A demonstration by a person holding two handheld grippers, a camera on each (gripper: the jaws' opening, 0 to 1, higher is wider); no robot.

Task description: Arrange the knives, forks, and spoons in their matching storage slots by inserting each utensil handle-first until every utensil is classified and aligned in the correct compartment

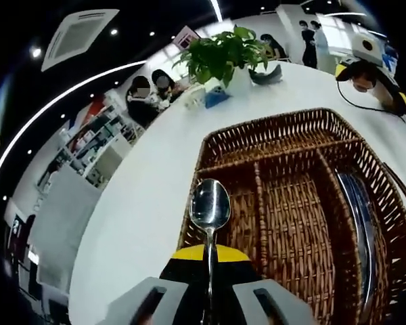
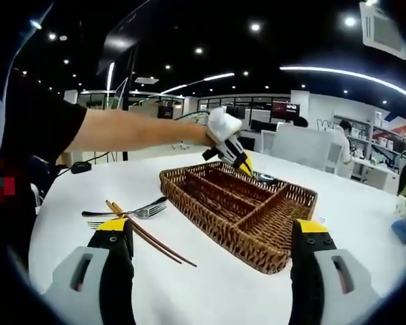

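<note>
My left gripper (image 1: pixel 208 271) is shut on the handle of a silver spoon (image 1: pixel 210 202), whose bowl points forward over the near left corner of the wicker basket (image 1: pixel 271 125). Long silver blades, knives by their look (image 1: pixel 357 210), lie in the basket's right compartment. In the right gripper view, a person's arm holds the left gripper (image 2: pixel 238 162) over the far side of the basket (image 2: pixel 213 229). My right gripper (image 2: pixel 213 264) stands open with nothing between its jaws, low over the table in front of the basket. Forks (image 2: pixel 130 212) and brown chopsticks (image 2: pixel 149 238) lie on the table left of the basket.
The white round table (image 2: pixel 210 291) has free room around the basket. A potted plant (image 1: pixel 224 53) and a dark object (image 1: pixel 265 76) stand at its far edge. A black cable (image 2: pixel 81 166) lies at the left. People sit at desks beyond.
</note>
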